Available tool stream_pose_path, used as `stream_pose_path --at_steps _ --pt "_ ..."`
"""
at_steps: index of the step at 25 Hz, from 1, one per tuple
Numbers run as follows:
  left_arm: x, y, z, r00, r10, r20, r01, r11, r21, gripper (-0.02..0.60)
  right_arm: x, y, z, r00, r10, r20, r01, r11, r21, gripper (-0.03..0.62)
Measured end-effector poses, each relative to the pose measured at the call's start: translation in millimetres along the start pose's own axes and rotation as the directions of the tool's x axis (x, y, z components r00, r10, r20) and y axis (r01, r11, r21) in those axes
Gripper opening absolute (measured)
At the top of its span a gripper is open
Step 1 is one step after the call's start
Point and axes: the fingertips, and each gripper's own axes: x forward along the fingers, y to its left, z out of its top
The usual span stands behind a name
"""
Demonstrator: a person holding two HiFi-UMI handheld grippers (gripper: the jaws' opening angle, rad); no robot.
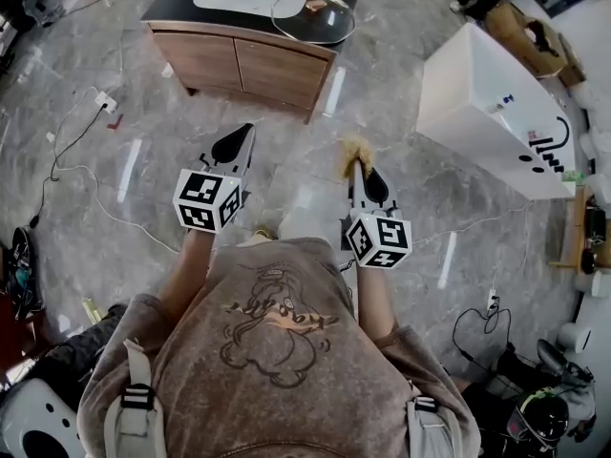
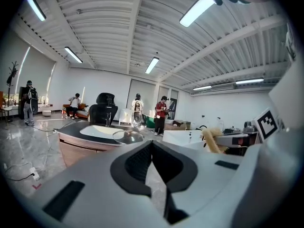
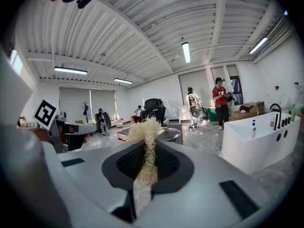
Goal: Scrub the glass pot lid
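While the glass pot lid lies flat on the far desk, well apart and ahead of both grippers, the right gripper has its fingers clamped on a straw-coloured scrubber. The left gripper is closed and empty.

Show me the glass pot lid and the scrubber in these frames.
glass pot lid [image 1: 307, 21], head view, middle of the glass.
fibrous scrubber [image 3: 148, 150], right gripper view, middle of its fibres.
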Motion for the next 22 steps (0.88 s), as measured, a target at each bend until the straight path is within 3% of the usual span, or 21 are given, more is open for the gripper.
stream_pose_path --at_steps 9,22 --pt "13.5 14.6 0.0 1.0 -0.02 0.009 0.02 1.0 0.002 0.017 16.5 -4.0 -6.1 0.999 -0.032 -0.003 0.032 0.999 0.002 0.048" --pt "80.9 51.4 1.4 1.0 -0.024 -0.007 0.024 1.0 0.002 0.017 95.3 -31.8 -2.5 1.0 -0.019 -0.021 0.019 1.0 0.005 0.048"
